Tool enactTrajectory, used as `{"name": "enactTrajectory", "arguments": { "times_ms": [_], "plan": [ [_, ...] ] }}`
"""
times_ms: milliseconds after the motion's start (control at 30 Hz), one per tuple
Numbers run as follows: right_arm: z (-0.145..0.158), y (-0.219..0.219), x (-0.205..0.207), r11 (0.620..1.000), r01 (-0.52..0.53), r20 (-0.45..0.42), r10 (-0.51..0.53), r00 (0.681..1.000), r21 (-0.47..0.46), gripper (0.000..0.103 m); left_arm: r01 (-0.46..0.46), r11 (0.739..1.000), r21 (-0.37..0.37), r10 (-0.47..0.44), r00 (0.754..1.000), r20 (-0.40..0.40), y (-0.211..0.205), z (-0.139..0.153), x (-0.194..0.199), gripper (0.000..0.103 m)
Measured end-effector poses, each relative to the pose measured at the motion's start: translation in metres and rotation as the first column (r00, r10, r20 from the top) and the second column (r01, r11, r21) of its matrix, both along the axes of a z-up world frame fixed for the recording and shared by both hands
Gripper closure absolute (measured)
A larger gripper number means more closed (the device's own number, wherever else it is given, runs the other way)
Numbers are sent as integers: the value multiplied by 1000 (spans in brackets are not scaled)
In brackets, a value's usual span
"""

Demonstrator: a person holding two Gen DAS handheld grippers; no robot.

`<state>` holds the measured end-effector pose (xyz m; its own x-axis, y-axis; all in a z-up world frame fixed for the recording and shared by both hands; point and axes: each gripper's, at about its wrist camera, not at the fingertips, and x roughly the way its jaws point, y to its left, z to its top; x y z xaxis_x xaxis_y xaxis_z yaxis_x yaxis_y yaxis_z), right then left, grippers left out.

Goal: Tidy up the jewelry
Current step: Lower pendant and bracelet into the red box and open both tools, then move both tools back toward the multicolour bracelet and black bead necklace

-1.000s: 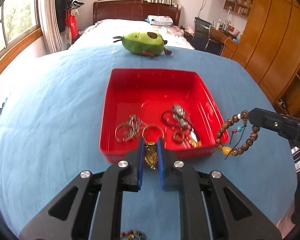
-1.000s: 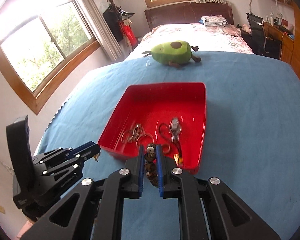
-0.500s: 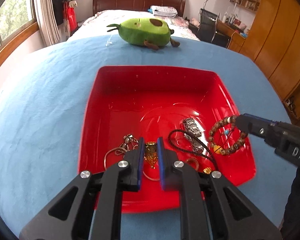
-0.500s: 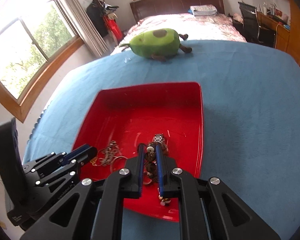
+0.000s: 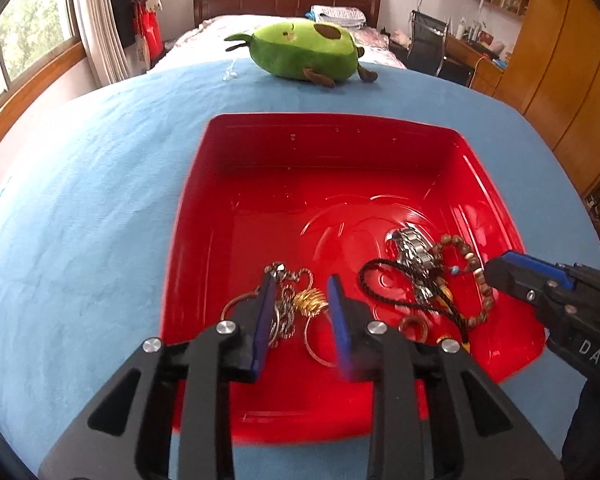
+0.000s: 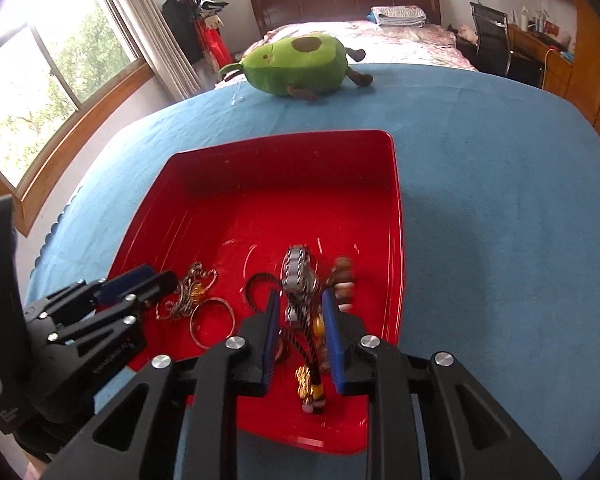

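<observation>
Both tools opening over red tray | jewelry between pads | avocado plush beyond

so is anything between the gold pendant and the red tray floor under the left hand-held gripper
Nothing separate blocks it. The gold pendant is already down in the red tray, lying among the silver chain and bangle. The left hand-held gripper is opening, its pads apart on either side of the pendant.

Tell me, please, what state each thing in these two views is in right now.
Left gripper: jaws opening, gold pendant loose between them.
Right gripper: jaws opening over the jewelry pile.
Wooden bead bracelet: lying in the tray.
Red tray: holding jewelry at its near end.
Avocado plush: lying beyond the tray.
</observation>
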<state>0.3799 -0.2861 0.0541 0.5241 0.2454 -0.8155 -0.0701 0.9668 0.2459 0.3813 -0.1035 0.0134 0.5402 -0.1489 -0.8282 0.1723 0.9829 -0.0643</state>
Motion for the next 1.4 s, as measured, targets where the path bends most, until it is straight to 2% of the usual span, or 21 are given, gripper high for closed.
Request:
{"name": "enactTrajectory", "arguments": {
  "times_ms": [433,833,1100,1233,1400],
  "plan": [
    [19,15,-67,1000,-31,51,31,998,5,80,-23,1000,-17,24,997,79,29,30,-80,76],
    [16,32,-139,998,-58,57,57,997,21,77,-47,999,-17,49,990,131,52,39,-166,74],
    [16,50,-189,996,-85,82,83,993,24,71,-59,998,-25,62,986,158,64,34,-218,67],
    [14,61,-212,993,-111,82,108,991,37,71,-59,998,-37,64,986,155,71,32,-239,61],
    [10,72,-237,991,-130,75,127,989,43,71,-69,996,-48,76,985,156,82,31,-265,60]
  ]
}}
